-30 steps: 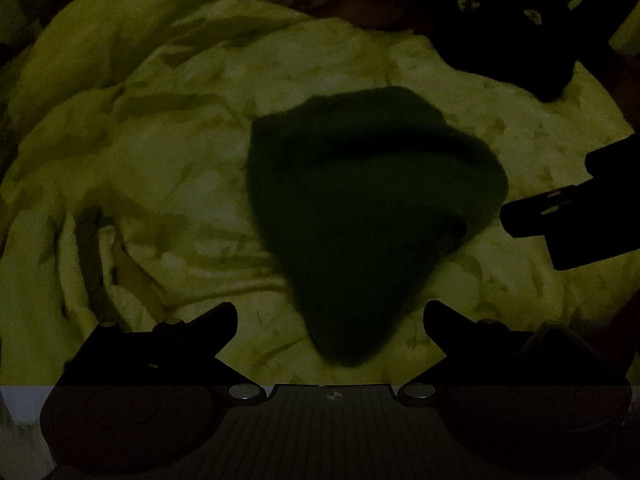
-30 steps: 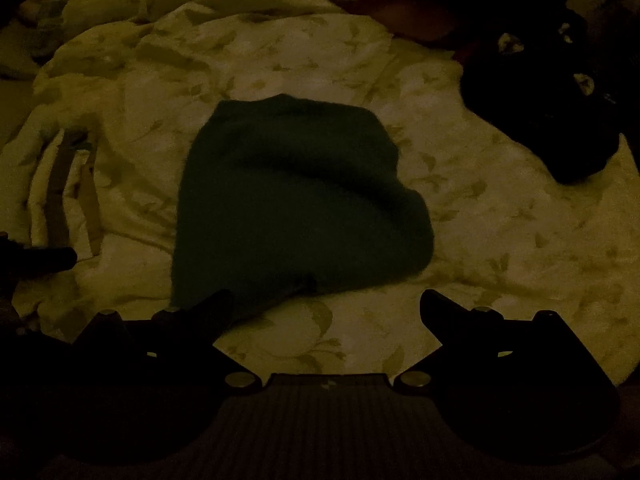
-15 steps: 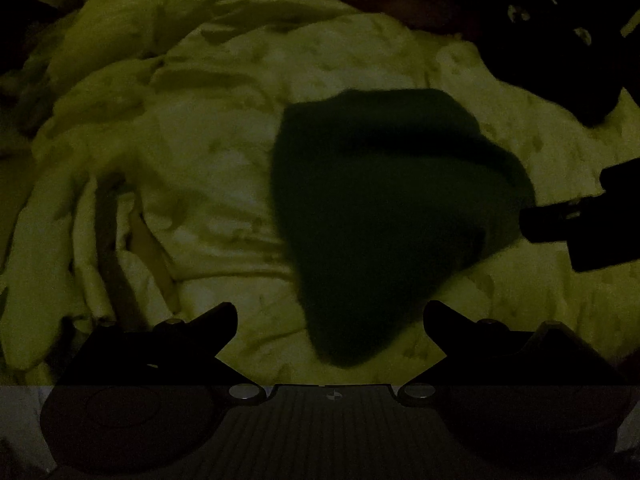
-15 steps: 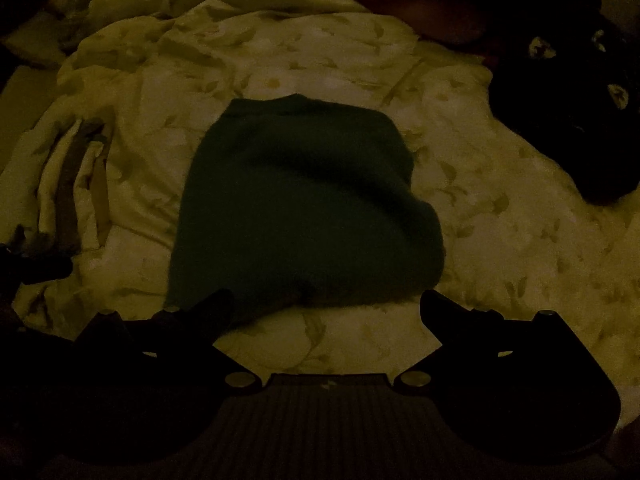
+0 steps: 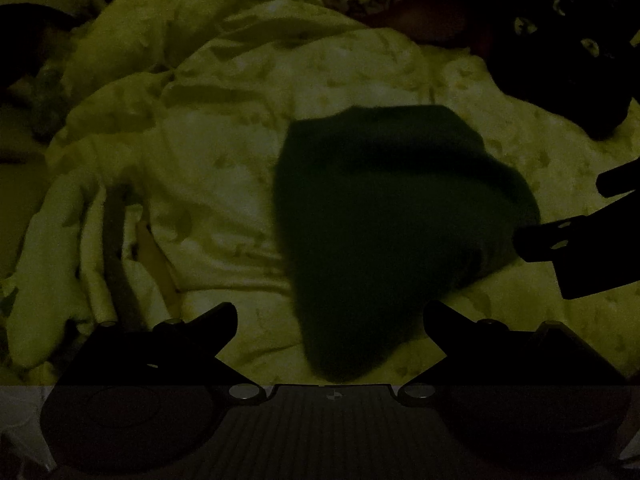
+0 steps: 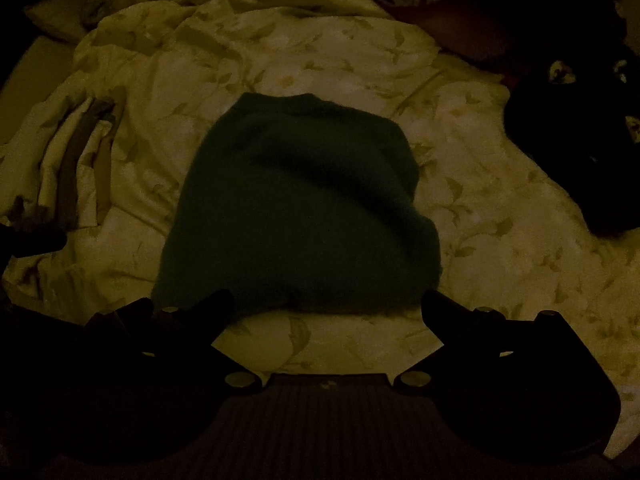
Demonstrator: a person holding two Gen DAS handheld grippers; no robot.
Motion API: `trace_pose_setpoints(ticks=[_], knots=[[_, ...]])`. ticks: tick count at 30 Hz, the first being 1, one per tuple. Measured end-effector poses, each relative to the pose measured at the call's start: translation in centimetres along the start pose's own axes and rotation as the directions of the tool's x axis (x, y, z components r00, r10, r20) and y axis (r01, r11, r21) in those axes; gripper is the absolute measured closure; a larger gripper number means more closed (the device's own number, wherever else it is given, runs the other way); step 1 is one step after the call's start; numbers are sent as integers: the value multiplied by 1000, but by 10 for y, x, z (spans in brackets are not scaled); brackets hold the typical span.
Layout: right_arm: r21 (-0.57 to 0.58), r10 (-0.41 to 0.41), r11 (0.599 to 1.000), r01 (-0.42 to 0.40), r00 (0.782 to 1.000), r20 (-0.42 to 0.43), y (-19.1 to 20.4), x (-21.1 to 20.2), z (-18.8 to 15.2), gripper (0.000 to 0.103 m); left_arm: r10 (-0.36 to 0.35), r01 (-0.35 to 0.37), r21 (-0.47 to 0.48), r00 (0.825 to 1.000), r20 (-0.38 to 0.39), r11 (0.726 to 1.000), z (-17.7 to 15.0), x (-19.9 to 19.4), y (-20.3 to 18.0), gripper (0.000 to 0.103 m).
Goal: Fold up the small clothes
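Both tools, left (image 5: 330,316) and right (image 6: 329,304), gape empty over a dim, seemingly folded green garment (image 6: 296,208).

A dark green knit garment (image 6: 296,208) lies flat, folded, on bedding.

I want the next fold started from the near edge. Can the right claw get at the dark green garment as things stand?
Probably yes. The right claw is open, just short of the dark green garment's near edge, with only bare floral bedding between its fingers. The left claw is off to the side.
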State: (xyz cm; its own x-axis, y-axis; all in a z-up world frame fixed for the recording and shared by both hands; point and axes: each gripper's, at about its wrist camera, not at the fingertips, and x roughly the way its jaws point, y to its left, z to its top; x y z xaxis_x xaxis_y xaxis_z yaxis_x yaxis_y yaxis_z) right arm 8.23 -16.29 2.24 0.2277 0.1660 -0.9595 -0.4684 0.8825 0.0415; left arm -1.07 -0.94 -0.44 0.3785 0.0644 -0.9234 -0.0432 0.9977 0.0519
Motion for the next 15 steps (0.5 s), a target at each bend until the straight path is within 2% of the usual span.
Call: trace_pose_setpoints(ticks=[4, 15], knots=[[-3, 4, 1000, -4, 1000, -8, -2, 3, 1, 3, -32, 32, -20, 999, -21, 999, 1, 4, 0, 0], [-1, 29, 1000, -29, 999, -39, -6, 16, 3, 3, -1, 1, 2, 999, -41, 1000, -1, 20, -3, 0]])
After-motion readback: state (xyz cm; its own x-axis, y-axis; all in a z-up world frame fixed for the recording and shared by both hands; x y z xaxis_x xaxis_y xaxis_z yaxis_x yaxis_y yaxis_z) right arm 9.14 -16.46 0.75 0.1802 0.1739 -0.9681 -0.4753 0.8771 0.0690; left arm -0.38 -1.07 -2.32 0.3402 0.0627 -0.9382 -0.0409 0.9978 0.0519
